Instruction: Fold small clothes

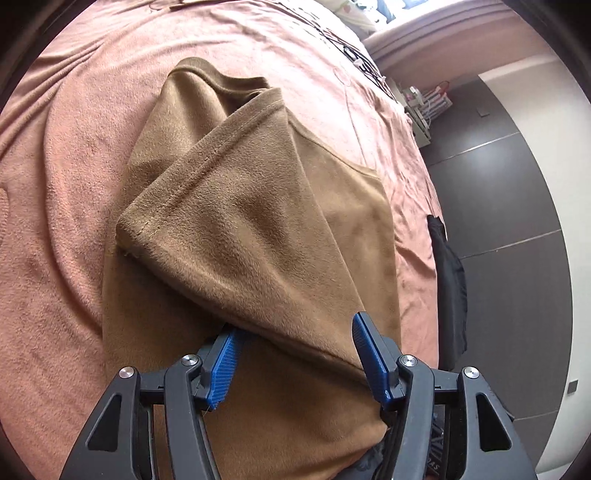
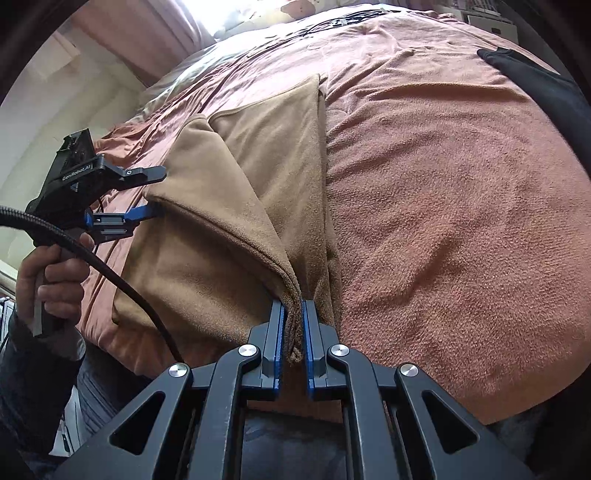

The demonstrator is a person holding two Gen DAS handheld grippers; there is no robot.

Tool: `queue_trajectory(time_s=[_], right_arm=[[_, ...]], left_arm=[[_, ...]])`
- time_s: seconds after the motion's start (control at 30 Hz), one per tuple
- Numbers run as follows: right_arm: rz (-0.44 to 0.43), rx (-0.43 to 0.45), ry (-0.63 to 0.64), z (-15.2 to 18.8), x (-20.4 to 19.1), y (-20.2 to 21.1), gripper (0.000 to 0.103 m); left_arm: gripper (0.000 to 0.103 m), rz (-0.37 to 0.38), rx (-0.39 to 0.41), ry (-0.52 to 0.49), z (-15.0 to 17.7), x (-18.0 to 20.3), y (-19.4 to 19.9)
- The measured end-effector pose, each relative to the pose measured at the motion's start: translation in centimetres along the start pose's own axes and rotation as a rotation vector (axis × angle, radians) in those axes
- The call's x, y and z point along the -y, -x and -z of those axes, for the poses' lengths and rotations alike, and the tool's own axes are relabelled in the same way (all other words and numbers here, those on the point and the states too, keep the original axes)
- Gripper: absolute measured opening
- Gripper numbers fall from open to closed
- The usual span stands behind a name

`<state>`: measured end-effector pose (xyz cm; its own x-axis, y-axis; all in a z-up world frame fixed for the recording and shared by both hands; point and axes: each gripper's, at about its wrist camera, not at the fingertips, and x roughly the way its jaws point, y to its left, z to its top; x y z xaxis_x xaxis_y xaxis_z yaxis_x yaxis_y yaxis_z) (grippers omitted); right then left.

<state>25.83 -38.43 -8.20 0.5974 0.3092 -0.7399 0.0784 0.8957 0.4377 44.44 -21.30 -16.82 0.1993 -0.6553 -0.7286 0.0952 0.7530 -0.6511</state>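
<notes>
A tan fleece garment (image 1: 258,229) lies partly folded on a pink blanket (image 1: 55,221). In the left wrist view my left gripper (image 1: 295,332) is open, its blue pads on either side of a folded flap. In the right wrist view my right gripper (image 2: 293,310) is shut on the hemmed edge of the tan garment (image 2: 221,229) and lifts it off the blanket (image 2: 443,221). The left gripper (image 2: 155,192) also shows there at the left, jaws apart around the garment's far corner, held by a hand (image 2: 51,269).
A black cloth (image 1: 448,280) hangs over the bed's right edge and shows at the top right of the right wrist view (image 2: 546,85). Dark tiled floor (image 1: 498,206) lies beyond the bed. A patterned sheet (image 2: 332,22) and a curtain sit at the far end.
</notes>
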Motion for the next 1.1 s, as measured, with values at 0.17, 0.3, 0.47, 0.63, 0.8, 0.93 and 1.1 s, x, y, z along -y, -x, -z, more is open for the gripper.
queue_trajectory(time_s=[0.17,0.3,0.47,0.63,0.8,0.93,1.1], right_arm=[[-0.016,0.005,-0.010,0.1,0.4,-0.1,0.006],[-0.019,0.006,-0.013,0.1,0.6,-0.3,0.006],[-0.016,0.009,-0.009,0.3,0.4,-0.1,0.006],[-0.021,0.015,-0.017,0.4,0.5,0.2,0.006],[-0.022,0.024,-0.020,0.5,0.5,0.4,0.006],[-0.027,0.040,-0.027,0.6,0.6,1.0,0.004],[-0.025,0.045,-0.035,0.6,0.7,1.1,0.004]], left_arm=[[0.062,-0.003,-0.006,0.019,-0.1,-0.6,-0.6],[0.061,-0.005,-0.005,0.025,-0.4,-0.9,-0.8],[0.024,-0.078,0.036,-0.011,-1.5,-0.5,-0.4],[0.013,-0.023,0.051,-0.103,-3.1,2.0,0.4],[0.012,-0.002,0.057,-0.179,-4.5,5.0,0.2],[0.011,0.012,0.046,-0.208,-5.9,6.9,-0.8],[0.011,0.019,0.030,-0.237,-7.2,8.9,-2.6]])
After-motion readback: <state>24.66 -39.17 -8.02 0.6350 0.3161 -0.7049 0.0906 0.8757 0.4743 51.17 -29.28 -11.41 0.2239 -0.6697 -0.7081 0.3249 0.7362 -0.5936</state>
